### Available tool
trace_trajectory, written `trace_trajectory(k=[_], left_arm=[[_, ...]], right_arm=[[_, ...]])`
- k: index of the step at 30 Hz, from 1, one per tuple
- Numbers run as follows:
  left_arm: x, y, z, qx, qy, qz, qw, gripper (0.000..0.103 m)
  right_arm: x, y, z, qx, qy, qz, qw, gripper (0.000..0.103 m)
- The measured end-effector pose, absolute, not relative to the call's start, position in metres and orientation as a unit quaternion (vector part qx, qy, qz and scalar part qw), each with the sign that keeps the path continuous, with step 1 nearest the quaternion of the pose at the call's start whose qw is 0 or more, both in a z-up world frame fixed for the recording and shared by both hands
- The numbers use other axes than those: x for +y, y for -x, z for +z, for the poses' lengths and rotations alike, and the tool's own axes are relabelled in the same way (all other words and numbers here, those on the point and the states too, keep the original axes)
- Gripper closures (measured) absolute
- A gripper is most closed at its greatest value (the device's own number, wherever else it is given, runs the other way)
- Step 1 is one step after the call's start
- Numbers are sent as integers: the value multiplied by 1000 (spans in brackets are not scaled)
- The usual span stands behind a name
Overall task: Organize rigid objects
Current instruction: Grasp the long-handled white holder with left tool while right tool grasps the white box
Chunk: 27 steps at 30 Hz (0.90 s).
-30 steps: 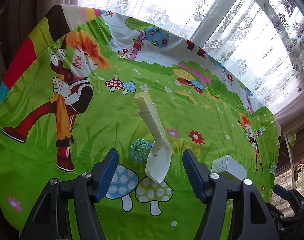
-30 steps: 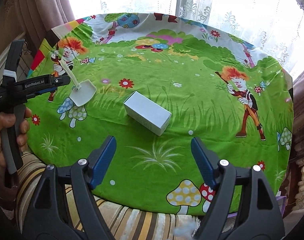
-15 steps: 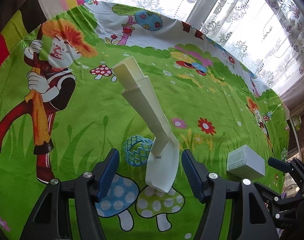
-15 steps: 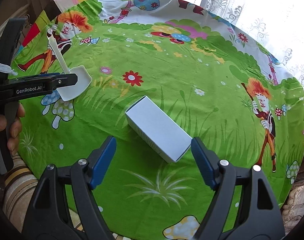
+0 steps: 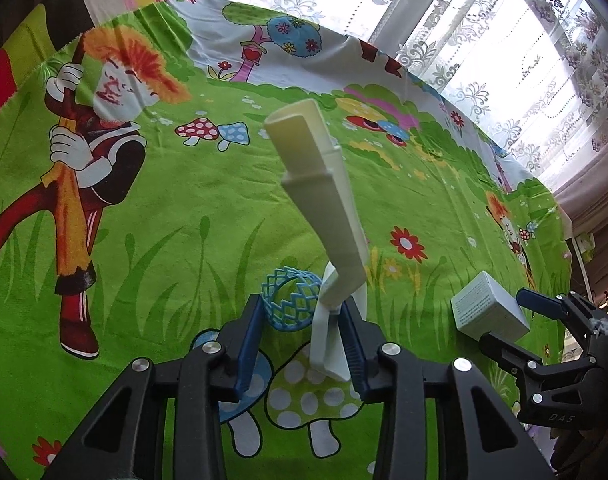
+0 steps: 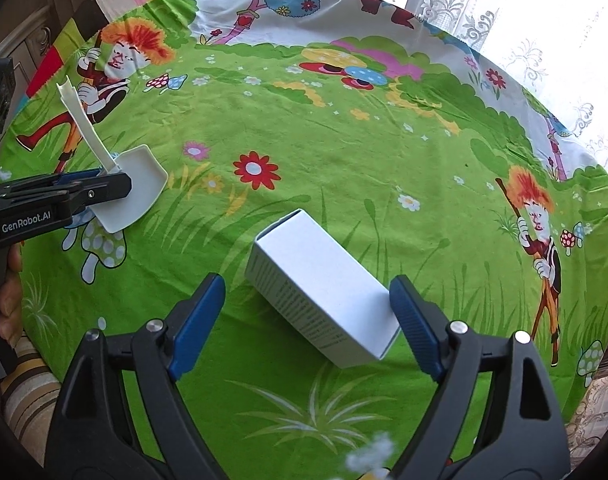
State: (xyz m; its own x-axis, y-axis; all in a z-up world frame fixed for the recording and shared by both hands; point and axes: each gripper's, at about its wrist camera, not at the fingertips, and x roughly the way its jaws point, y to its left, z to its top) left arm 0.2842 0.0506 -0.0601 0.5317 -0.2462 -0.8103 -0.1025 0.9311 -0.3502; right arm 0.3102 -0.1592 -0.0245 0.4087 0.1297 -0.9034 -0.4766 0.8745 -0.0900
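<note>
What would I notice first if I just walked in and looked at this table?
Probably the bright green cartoon tablecloth with its orange-haired figures, mushrooms and flowers. Next, the white plastic scoop on its left side, its blade between the fingers of the left gripper, with its handle sticking up and a little blue lattice ring beside it. Then the white box lying nearer the middle, between the wide-open fingers of the right gripper.

The tablecloth (image 6: 344,128) is matt printed cloth, softly creased toward twelve o'clock. The scoop (image 5: 324,200) looks like smooth cream plastic with a faint sheen. At its nine o'clock, the bracelet (image 5: 290,298) is openwork blue plastic. The box (image 6: 324,284) is matt white cardboard with fine print. Both the left gripper (image 5: 302,344) and the right gripper (image 6: 308,320) show black plastic frames, ribbed blue pads (image 6: 412,320) and bright metal screws.
</note>
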Motion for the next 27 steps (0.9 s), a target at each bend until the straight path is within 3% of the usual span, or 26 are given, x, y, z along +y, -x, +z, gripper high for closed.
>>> trace_trajectory(k=[13, 15, 20, 22, 27], left_arm=[[46, -280, -58, 480, 181, -45, 857, 64], [44, -279, -58, 480, 181, -47, 857, 64], [42, -278, -59, 480, 180, -50, 857, 64], [41, -278, -59, 480, 179, -51, 857, 64], [37, -275, -58, 478, 177, -56, 858, 64]], right_arm=[[-162, -311, -37, 521, 170, 195, 813, 17], [-165, -311, -36, 518, 166, 193, 817, 23], [-173, -311, -35, 534, 126, 208, 810, 54], [-172, -308, -38, 541, 125, 213, 804, 61], [-169, -300, -42, 544, 114, 216, 803, 64]])
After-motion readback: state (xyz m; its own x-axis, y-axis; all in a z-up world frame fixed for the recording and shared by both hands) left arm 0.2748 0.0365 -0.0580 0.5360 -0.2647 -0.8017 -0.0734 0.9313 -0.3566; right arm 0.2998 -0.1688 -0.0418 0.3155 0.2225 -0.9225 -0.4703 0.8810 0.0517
